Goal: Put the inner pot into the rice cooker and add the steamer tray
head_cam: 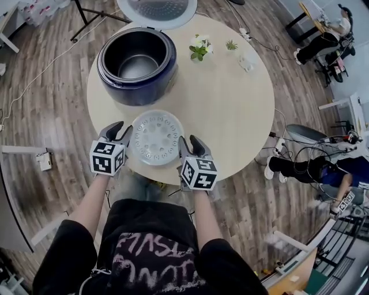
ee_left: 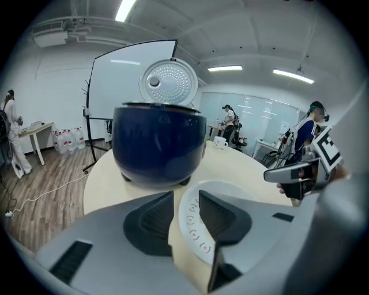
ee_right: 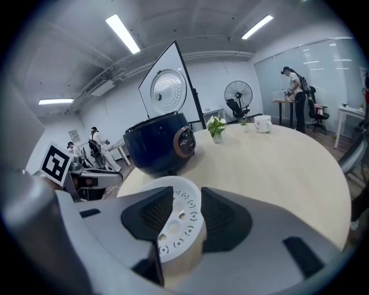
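Risk first. The steamer tray (head_cam: 155, 137) lay flat on the table (head_cam: 230, 109), on my side of the rice cooker (head_cam: 124, 92), close to it but not touching. It was nearer the table's edge than the cooker was. I was taking it by a thin rim from two sides. If one side bit before the other, I judged the tray could tip, skid toward the cooker wall, or slide back off the edge toward me. The pads only had a lip to hold, so a shallow bite could let it slip on the lift. Set down crooked, it could catch the cooker's rim instead of seating on the inner pot (head_cam: 138, 63), which already sat inside the cooker. The lid (head_cam: 157, 8) stood open on the cooker's far side, out of my path.

Tongs: the left gripper (head_cam: 117, 131) stood wide, with the tray's left rim between the jaws. I saw no clamp on it. The right gripper (head_cam: 189, 143) was also wide, with the right rim between its jaws and the pads flanking it, not visibly pressing. Neither held anything yet, and the tray rested on the table.
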